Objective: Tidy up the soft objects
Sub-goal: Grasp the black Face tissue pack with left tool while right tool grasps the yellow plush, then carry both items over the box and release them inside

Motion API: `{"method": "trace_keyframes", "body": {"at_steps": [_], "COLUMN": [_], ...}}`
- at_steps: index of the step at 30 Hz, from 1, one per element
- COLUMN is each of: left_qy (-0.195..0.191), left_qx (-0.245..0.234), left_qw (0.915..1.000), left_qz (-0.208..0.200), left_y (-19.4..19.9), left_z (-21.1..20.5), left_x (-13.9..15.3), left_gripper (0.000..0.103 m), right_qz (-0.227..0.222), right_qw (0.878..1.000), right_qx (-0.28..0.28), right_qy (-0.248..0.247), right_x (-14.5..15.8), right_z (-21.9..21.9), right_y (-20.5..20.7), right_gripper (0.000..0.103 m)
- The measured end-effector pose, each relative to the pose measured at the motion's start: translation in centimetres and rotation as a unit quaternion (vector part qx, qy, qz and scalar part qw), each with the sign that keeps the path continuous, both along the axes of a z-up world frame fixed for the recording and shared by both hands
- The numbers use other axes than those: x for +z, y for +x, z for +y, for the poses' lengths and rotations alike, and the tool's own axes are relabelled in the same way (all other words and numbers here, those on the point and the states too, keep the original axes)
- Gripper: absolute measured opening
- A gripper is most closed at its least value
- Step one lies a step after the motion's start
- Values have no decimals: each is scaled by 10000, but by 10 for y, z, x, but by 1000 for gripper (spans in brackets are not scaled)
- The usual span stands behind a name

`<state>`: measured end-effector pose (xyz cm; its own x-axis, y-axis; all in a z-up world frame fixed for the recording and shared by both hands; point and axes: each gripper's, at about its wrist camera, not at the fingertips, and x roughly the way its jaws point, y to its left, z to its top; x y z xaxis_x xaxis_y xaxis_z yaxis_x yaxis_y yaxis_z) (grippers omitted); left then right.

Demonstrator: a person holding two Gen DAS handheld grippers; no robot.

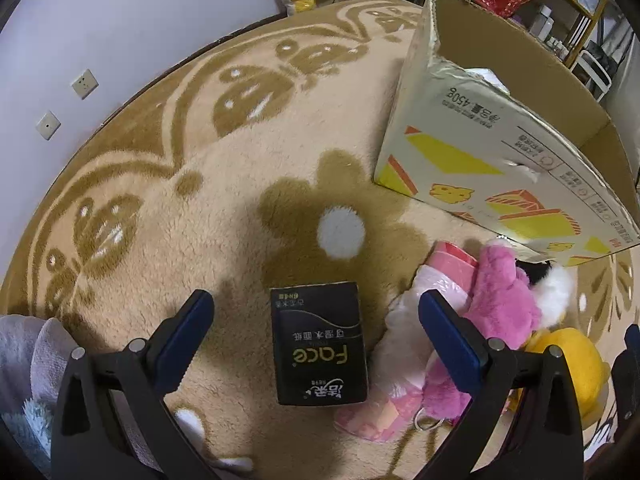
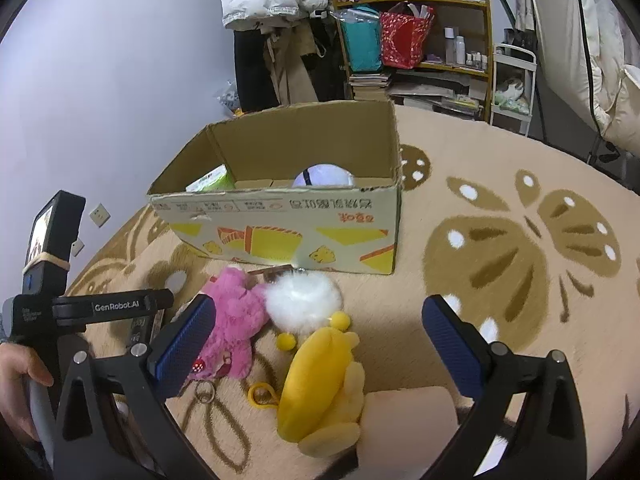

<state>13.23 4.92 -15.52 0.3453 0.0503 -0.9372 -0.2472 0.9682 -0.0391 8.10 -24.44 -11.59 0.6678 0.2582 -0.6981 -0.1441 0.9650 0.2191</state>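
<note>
A black tissue pack [image 1: 318, 344] lies on the rug between the fingers of my open, empty left gripper [image 1: 316, 312]. To its right lie a pink-and-white packet [image 1: 412, 360], a pink plush [image 1: 504, 304] and a yellow plush [image 1: 572, 360]. In the right wrist view my right gripper [image 2: 320, 320] is open and empty above the yellow plush [image 2: 320, 380]; the pink plush [image 2: 236, 320] and a white fluffy pompom [image 2: 304, 300] lie ahead of it. An open cardboard box [image 2: 288, 220] stands behind them, holding a pale ball [image 2: 324, 176] and a green pack [image 2: 212, 180]. The box also shows in the left wrist view [image 1: 480, 152].
A beige rug with brown butterfly pattern [image 2: 500, 240] covers the floor. A shelf with bags and bottles [image 2: 412, 28] and hanging coats [image 2: 272, 20] stand behind the box. A grey and blue towel [image 1: 28, 360] lies at the left. A beige block [image 2: 408, 420] lies beside the yellow plush.
</note>
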Motion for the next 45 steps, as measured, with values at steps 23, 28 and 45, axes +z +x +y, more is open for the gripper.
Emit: {"method": "trace_keyframes", "body": {"at_steps": [23, 28, 45], "left_qy": [-280, -157, 459], "left_qx": [-160, -165, -451], "left_qw": [9986, 9994, 9879], "left_qz": [420, 245, -1410], "left_y": [4, 4, -14], "left_z": [0, -4, -17], "left_x": [-23, -13, 58], "left_gripper": [45, 45, 45], "right_qz": [626, 445, -274], "right_qw": [9960, 9968, 9996], "right_qx": [531, 524, 53], "right_qy": [-362, -405, -8], "right_x": [-31, -25, 5], "right_z": [25, 26, 1], "right_y": [3, -1, -4], "right_gripper": [26, 25, 26]}}
